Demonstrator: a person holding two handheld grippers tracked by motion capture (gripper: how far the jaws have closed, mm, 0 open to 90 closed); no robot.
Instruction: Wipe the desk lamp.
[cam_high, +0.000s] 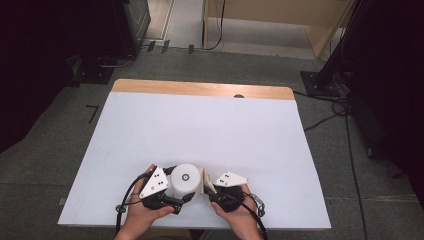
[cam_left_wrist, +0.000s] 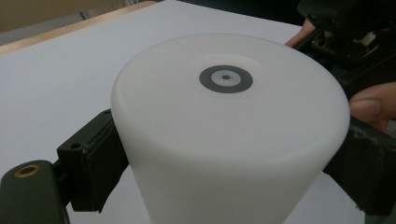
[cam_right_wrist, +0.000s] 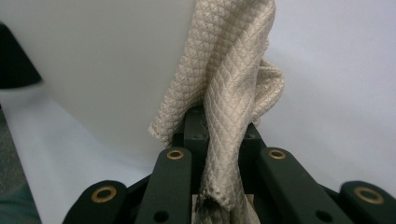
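A white, upside-down cup-like container (cam_high: 184, 180) with a grey ring mark on its top (cam_left_wrist: 226, 78) stands near the table's front edge. My left gripper (cam_high: 176, 196) is shut on it, one black pad (cam_left_wrist: 93, 158) on each side of its wall. My right gripper (cam_high: 210, 190) is shut on a beige quilted cloth (cam_right_wrist: 224, 107). The cloth (cam_high: 206, 181) presses against the container's right side (cam_right_wrist: 107, 70). In the left gripper view the right hand and its gripper (cam_left_wrist: 355, 42) sit just behind the container.
The white tabletop (cam_high: 200, 130) stretches far behind the container, with a wooden strip (cam_high: 200, 89) along its back edge. Cables and dark stands lie on the grey floor around the table.
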